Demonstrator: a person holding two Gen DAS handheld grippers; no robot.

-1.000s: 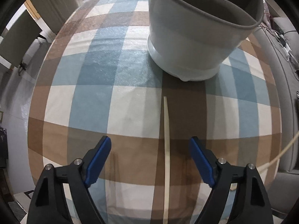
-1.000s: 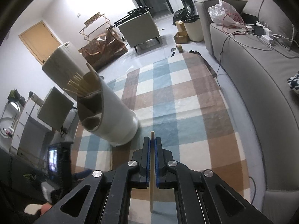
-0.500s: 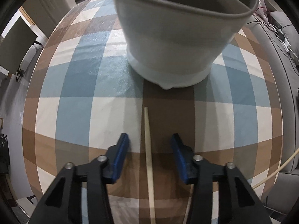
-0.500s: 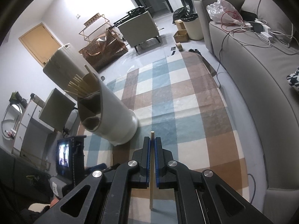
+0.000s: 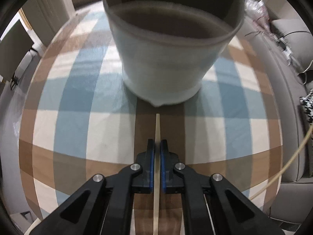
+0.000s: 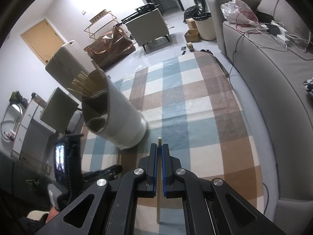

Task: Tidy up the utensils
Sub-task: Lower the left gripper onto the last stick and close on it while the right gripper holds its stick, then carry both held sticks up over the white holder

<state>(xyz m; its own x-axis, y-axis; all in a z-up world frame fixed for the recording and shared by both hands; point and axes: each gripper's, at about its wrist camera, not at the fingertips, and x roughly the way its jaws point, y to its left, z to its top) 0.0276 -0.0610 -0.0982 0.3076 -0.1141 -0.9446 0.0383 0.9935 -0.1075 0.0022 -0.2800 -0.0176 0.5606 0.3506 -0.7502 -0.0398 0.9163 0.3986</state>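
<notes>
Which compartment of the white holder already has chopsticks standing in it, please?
The far, uppermost compartment of the white holder, in the right wrist view: a fan of chopsticks rises from it, while the nearer two look empty.

Grey sofa (image 6: 273,90) beside checked tablecloth (image 6: 195,105); orange door (image 6: 44,39) beyond.

Blue, brown and cream checked tablecloth (image 5: 82,117), pale grey holder (image 5: 166,64), light wooden chopstick (image 5: 157,129), grey sofa (image 6: 273,101).

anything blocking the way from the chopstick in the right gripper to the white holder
Nothing visible. The right gripper is shut on a chopstick; only bare checked cloth lies between it and the white holder, whose nearer compartments look open.
</notes>
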